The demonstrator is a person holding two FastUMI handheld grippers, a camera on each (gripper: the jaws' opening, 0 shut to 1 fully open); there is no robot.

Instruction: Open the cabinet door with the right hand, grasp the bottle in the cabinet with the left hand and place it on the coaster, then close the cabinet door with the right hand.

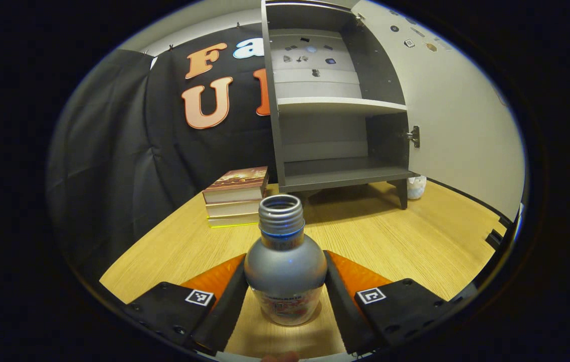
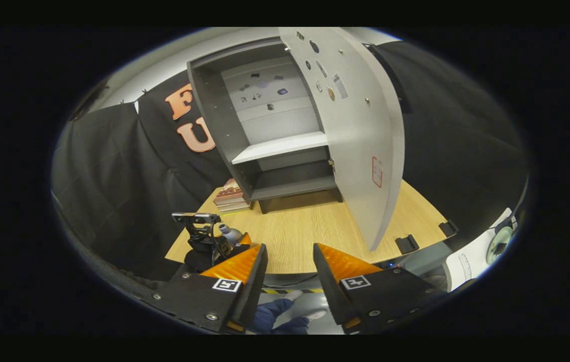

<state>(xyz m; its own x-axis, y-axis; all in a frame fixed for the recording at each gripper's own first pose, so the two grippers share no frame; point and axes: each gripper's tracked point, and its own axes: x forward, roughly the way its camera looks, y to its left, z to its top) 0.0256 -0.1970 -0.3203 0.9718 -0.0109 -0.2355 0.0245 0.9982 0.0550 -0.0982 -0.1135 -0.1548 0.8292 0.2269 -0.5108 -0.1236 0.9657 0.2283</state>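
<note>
Left gripper view is looking straight down the left gripper point(image 1: 285, 296), whose fingers are pressing both sides of the bottle point(image 1: 285, 266); the bottle is standing upright between them, capless, its base sitting low over the bench point(image 1: 415, 236). Can't tell from here whether a coaster is lying under it. The bottle's label is showing near the bottom but is too blurred to read. Beyond it a stack of books point(image 1: 237, 197) is lying just left of the cabinet point(image 1: 335, 100), which is standing open with its shelves bare, small stickers dotting its back panel. A small pale object point(image 1: 416, 187) is sitting by the cabinet's right foot.

Right gripper view is adding the outside picture: the cabinet door point(image 2: 360, 130) is swung wide toward the camera, carrying stickers and a red-outlined label, unreadable. The right gripper point(image 2: 290, 274) is hanging with fingers apart, holding nothing, near the bench's front edge and well short of the door. At lower left the left gripper point(image 2: 212, 241) is showing with the bottle point(image 2: 229, 234) in it. Shoes point(image 2: 305, 306) and a dark trouser leg are showing on the floor below.
</note>
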